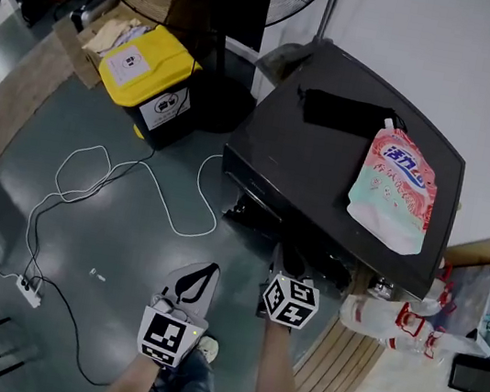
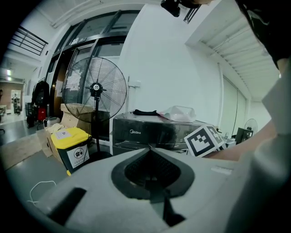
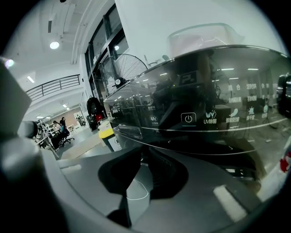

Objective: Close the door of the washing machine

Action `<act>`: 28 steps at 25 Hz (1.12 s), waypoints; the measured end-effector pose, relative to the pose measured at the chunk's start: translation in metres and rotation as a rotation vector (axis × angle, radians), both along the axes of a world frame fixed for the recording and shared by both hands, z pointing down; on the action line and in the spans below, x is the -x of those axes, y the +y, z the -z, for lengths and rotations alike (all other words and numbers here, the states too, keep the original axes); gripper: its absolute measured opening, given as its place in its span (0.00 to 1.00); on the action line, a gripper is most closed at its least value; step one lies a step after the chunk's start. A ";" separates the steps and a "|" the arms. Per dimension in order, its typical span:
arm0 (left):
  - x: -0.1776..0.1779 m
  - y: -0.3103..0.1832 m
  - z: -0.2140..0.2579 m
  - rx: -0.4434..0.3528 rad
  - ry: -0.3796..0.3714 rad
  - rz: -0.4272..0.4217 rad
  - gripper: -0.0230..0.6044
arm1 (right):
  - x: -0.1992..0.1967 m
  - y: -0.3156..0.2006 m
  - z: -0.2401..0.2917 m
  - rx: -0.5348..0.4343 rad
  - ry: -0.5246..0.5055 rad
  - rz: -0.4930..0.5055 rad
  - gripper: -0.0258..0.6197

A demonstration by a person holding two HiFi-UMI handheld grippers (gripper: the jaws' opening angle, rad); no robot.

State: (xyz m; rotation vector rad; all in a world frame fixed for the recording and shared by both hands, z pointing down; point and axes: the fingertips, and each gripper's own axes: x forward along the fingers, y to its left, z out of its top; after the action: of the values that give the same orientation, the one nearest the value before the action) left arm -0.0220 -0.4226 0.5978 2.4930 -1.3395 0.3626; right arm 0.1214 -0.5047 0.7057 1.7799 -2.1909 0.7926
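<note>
Washer [image 1: 310,169] on the floor [image 1: 115,252] by the wall [image 1: 454,58]. My right claw [image 3: 146,150], slightly spread, empty, sits at its front edge; left claw [image 2: 150,149], pressed together, hangs back. A glancing push could slip off, leaving the door ajar.

I see a grey, glossy floor [image 1: 124,254]. Standing on it are the black washing machine [image 1: 305,168], a yellow-lidded bin [image 1: 150,68] and a fan's round base [image 1: 223,103]. A white cable [image 1: 186,233] loops across to a power strip [image 1: 28,291].
</note>
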 end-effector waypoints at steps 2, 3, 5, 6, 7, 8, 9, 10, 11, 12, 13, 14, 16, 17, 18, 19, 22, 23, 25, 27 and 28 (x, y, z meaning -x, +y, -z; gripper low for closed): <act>0.002 0.001 0.001 -0.002 0.000 0.004 0.05 | 0.001 0.002 0.007 -0.021 0.008 0.001 0.13; 0.003 0.002 0.003 -0.004 0.001 0.007 0.05 | 0.002 0.003 0.011 -0.031 0.012 0.001 0.12; 0.004 0.003 0.006 -0.010 0.004 0.011 0.05 | 0.003 0.005 0.020 -0.051 0.017 0.002 0.11; 0.004 0.004 0.007 -0.010 0.003 0.011 0.05 | 0.002 0.007 0.025 -0.062 0.022 0.002 0.09; 0.004 0.006 0.009 -0.011 0.001 0.009 0.05 | 0.002 0.008 0.030 -0.074 0.027 0.002 0.08; 0.004 0.006 0.011 -0.013 -0.001 0.008 0.05 | 0.002 0.009 0.036 -0.088 0.031 0.002 0.06; 0.005 0.007 0.014 -0.016 -0.002 0.007 0.05 | 0.001 0.011 0.043 -0.101 0.033 0.001 0.06; 0.005 0.008 0.016 -0.020 -0.001 0.008 0.05 | 0.001 0.012 0.049 -0.115 0.034 -0.001 0.06; 0.006 0.008 0.019 -0.025 -0.001 0.009 0.05 | 0.001 0.015 0.056 -0.129 0.032 -0.003 0.06; 0.007 0.009 0.022 -0.030 0.000 0.010 0.05 | 0.000 0.017 0.063 -0.143 0.029 -0.005 0.06; 0.007 0.010 0.026 -0.036 0.001 0.011 0.05 | 0.000 0.021 0.071 -0.159 0.028 -0.007 0.06; 0.007 0.010 0.031 -0.042 0.001 0.011 0.05 | 0.000 0.024 0.080 -0.176 0.029 -0.009 0.06; 0.006 0.012 0.041 -0.057 0.003 0.008 0.05 | -0.003 0.033 0.101 -0.215 0.033 -0.020 0.06; 0.006 0.013 0.048 -0.066 0.004 0.005 0.05 | -0.005 0.037 0.113 -0.235 0.035 -0.028 0.06; 0.005 0.014 0.054 -0.076 0.007 0.002 0.05 | -0.007 0.042 0.125 -0.256 0.037 -0.039 0.06; 0.004 0.015 0.061 -0.087 0.009 -0.002 0.05 | -0.009 0.047 0.137 -0.276 0.039 -0.049 0.06; 0.001 0.020 0.082 -0.120 0.016 -0.015 0.05 | -0.019 0.063 0.172 -0.333 0.043 -0.078 0.06; -0.001 0.021 0.092 -0.134 0.020 -0.021 0.05 | -0.022 0.069 0.184 -0.350 0.047 -0.087 0.06; -0.005 0.024 0.114 -0.168 0.030 -0.035 0.05 | -0.029 0.082 0.208 -0.383 0.058 -0.107 0.06; -0.010 0.029 0.135 -0.205 0.041 -0.053 0.05 | -0.036 0.097 0.233 -0.418 0.069 -0.128 0.06; -0.013 0.033 0.145 -0.225 0.047 -0.063 0.05 | -0.039 0.106 0.245 -0.437 0.074 -0.140 0.06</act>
State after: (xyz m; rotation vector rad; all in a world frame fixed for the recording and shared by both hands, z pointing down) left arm -0.0090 -0.3893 0.4531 2.7128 -1.3533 0.1738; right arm 0.1609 -0.3984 0.4606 2.1379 -2.3411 0.2727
